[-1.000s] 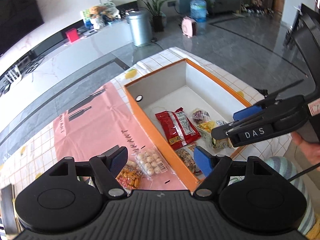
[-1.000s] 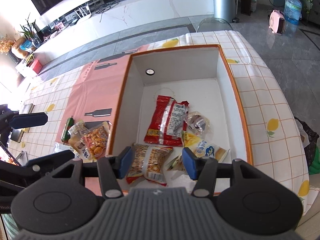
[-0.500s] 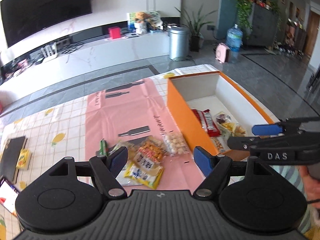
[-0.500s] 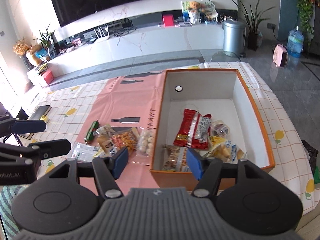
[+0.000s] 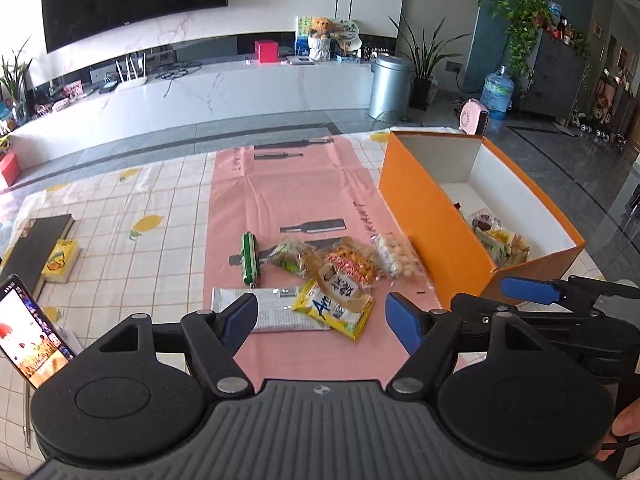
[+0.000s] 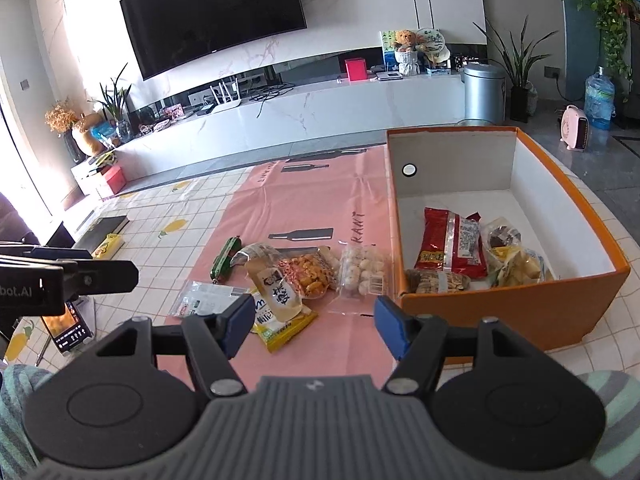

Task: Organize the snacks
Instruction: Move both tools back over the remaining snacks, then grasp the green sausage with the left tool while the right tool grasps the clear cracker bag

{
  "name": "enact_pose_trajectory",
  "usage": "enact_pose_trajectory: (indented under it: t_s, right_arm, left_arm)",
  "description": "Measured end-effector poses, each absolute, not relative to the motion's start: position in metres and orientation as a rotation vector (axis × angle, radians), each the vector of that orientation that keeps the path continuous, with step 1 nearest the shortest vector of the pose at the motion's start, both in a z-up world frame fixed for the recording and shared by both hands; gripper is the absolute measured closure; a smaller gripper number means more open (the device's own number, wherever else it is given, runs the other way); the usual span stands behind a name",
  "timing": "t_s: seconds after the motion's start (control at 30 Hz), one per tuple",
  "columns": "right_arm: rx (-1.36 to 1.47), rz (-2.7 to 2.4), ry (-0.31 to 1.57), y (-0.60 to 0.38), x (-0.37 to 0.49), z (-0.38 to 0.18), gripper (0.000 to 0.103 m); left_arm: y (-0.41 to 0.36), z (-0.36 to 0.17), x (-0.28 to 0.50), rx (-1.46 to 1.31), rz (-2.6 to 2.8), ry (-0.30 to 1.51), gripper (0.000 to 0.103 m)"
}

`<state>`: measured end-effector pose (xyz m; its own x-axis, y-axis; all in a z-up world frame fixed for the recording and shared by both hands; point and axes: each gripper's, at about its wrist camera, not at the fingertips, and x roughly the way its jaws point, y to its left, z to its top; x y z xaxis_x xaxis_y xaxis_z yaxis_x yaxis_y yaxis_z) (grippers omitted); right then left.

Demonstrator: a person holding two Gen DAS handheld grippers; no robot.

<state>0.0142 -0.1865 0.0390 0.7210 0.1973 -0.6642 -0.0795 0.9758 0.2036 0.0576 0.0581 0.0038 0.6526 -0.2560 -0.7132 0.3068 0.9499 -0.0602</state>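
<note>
Sitting loose on the pink mat: a little heap of snack packets, lower middle of both views
Snack heap: yellow packet [image 5: 338, 312] at the front, with a pale pouch [image 6: 276, 294] lying over it, an orange-speckled bag [image 5: 350, 264] behind it, and a clear bag of white balls [image 6: 362, 270] just beside that on the right
Left of the heap: green stick pack [image 5: 249, 254] lying lengthwise, a crumpled clear bag with green print [image 5: 290, 258], and a flat white-grey packet [image 5: 276, 312] at the front left
Pink mat [image 5: 296, 192]: runs up the middle of the checked, lemon-print tabletop [image 5: 140, 240]
Orange box [image 6: 520, 312]: right side of the frame, open top, white inside, just beside the heap
Already in the box: red packet [image 6: 450, 244], a brown nutty-looking pack [image 6: 436, 280] against the near wall, plus some yellow and clear wrappers in the near right corner
Left gripper [image 5: 320, 320]: jaws wide apart but closing a bit right now, nothing between the blue pads, hovering over the front of the heap
Right gripper [image 6: 314, 324]: jaws apart too, empty, sitting above the mat near the yellow packet and the box corner
Far left edge: a phone [image 5: 32, 336] with its screen lit, and a dark book [image 5: 36, 248] with a small yellow box [image 5: 60, 260] beside it
</note>
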Motion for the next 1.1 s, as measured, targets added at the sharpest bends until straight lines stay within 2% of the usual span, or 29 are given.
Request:
enact_pose_trajectory:
  t_s: [0.4,0.63,0.9,1.03,1.1]
  right_arm:
    - [0.068,0.179,0.802,-0.155,0.061,0.004,0.04]
    - [0.025,0.182,0.836,-0.14,0.102,-0.015,0.044]
    - [0.022,0.257,0.858,-0.12,0.154,-0.029,0.051]
    - [0.005,0.344,0.884,-0.107,0.184,-0.03,0.052]
    - [-0.021,0.384,0.896,-0.101,0.198,-0.03,0.054]
  left_arm:
    - [0.069,-0.03,0.105,0.071,-0.326,0.867,0.02]
    - [0.08,-0.056,0.14,0.064,-0.314,0.906,0.025]
    - [0.09,-0.08,0.191,0.073,-0.299,0.949,0.048]
    - [0.094,-0.092,0.215,0.046,-0.333,0.995,0.051]
    - [0.093,-0.099,0.224,0.06,-0.34,1.02,0.057]
